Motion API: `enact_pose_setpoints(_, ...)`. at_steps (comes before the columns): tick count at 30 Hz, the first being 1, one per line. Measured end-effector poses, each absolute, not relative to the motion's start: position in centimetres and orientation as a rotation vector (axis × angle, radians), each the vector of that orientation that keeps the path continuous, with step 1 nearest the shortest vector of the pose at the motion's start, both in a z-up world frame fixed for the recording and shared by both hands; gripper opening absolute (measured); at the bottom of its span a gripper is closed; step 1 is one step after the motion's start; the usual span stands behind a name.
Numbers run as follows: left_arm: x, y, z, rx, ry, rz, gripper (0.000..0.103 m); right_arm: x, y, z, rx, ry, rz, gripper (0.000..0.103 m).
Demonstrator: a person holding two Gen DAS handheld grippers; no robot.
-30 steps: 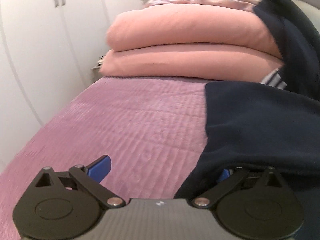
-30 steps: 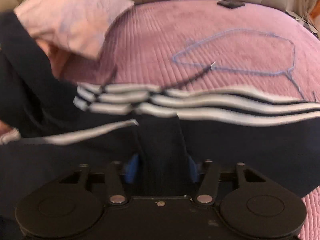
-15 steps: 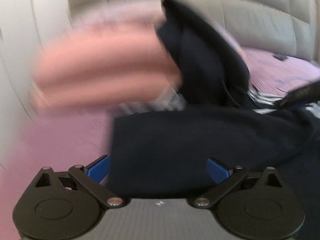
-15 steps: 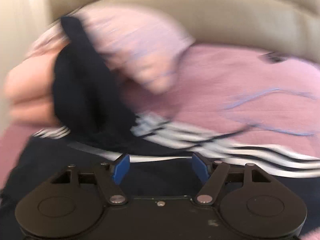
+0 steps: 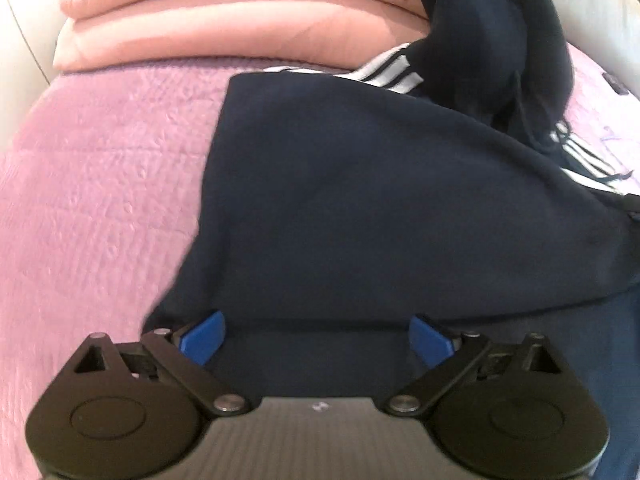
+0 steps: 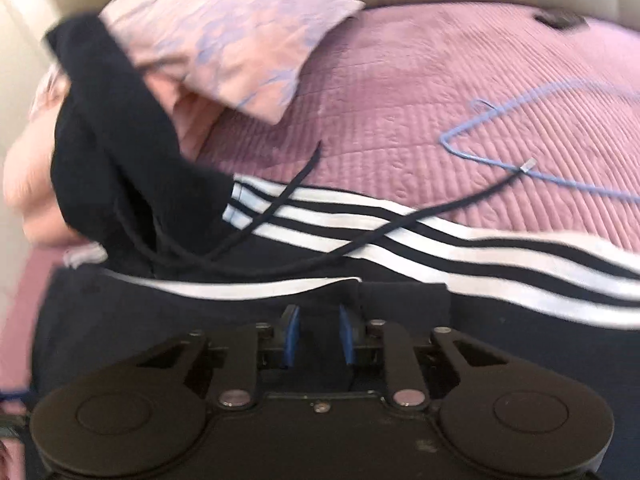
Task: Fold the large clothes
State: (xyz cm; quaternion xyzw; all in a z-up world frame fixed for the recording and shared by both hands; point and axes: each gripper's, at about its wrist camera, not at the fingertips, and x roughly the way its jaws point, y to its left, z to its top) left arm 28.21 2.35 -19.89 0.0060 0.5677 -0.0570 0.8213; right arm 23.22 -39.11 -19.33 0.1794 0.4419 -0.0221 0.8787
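A navy hoodie [image 5: 380, 200] with white stripes [image 6: 460, 248] lies spread on the pink bedspread [image 5: 100, 180]. Its hood [image 6: 112, 152] leans up against the pillows, and its drawcords [image 6: 304, 176] trail over the stripes. My left gripper [image 5: 316, 338] stands open over the hoodie's near part, the blue pads [image 5: 204, 336] wide apart and gripping nothing. My right gripper [image 6: 318, 334] hangs over dark cloth just below the stripes. Its jaws are closing, with a narrow gap left and dark cloth seen between them, not visibly pinched.
Two folded salmon quilts [image 5: 240, 12] are stacked at the head of the bed, with a patterned pillow [image 6: 224, 28] beside them. A blue wire hanger [image 6: 520, 160] lies on the bedspread to the right. A small dark object [image 6: 560, 20] sits near the beige headboard.
My right gripper let go of the fold it held, swung away and back, and its jaws have narrowed. My left gripper has tipped downward and moved over the hoodie, its right finger now clear of cloth.
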Motion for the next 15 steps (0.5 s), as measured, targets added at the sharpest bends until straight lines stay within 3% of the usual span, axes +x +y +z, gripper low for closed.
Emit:
enact_pose_setpoints(1, 27.9, 2.0, -19.4, -0.009, 1.219, -0.133, 0.1, 22.5, -39.0, -18.5, 0.368, 0.901, -0.05, 0.074)
enact_pose_setpoints(2, 27.7, 1.9, -18.7, -0.026, 1.22, -0.144, 0.1, 21.8, -38.9, -17.9, 0.351, 0.882, -0.059, 0.082)
enact_pose_setpoints(6, 27.4, 0.6, -17.5, -0.071, 1.232, -0.158, 0.1, 19.7, -39.6, -16.3, 0.279, 0.89, -0.053, 0.081)
enact_pose_setpoints(15, 27.7, -2.2, -16.7, -0.06, 1.218, -0.132, 0.1, 12.5, -46.5, -17.6, 0.541, 0.901, -0.044, 0.081)
